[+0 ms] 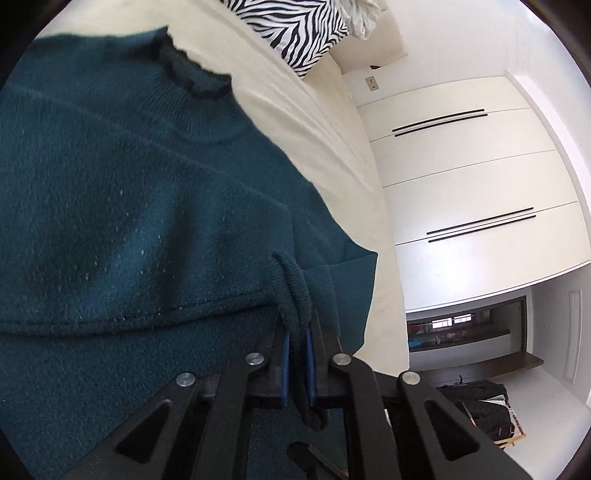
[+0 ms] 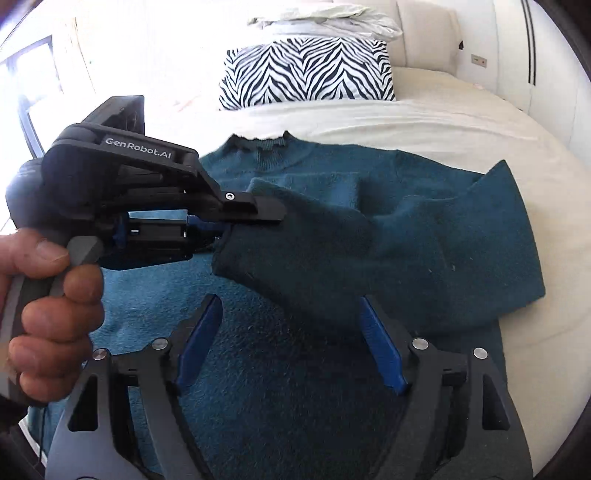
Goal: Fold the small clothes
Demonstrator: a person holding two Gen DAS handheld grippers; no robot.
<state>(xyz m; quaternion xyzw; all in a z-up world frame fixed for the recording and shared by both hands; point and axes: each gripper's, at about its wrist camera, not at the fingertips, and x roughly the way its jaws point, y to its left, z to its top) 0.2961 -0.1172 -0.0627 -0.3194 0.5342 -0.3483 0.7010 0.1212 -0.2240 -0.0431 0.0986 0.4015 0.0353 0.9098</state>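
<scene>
Sweater (image 2: 424, 229): fuzzy teal knit, ribbed cuff (image 1: 295, 291) pinched in your left gripper (image 1: 297, 354); right gripper (image 2: 291, 343) jaws wide, empty.

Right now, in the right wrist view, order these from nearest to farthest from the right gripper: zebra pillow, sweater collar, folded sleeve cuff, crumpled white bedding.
1. Folded sleeve cuff, just ahead of the right gripper, pinched by the left gripper.
2. Sweater collar, farther up the bed.
3. Zebra pillow, beyond the collar.
4. Crumpled white bedding, behind the pillow.
</scene>
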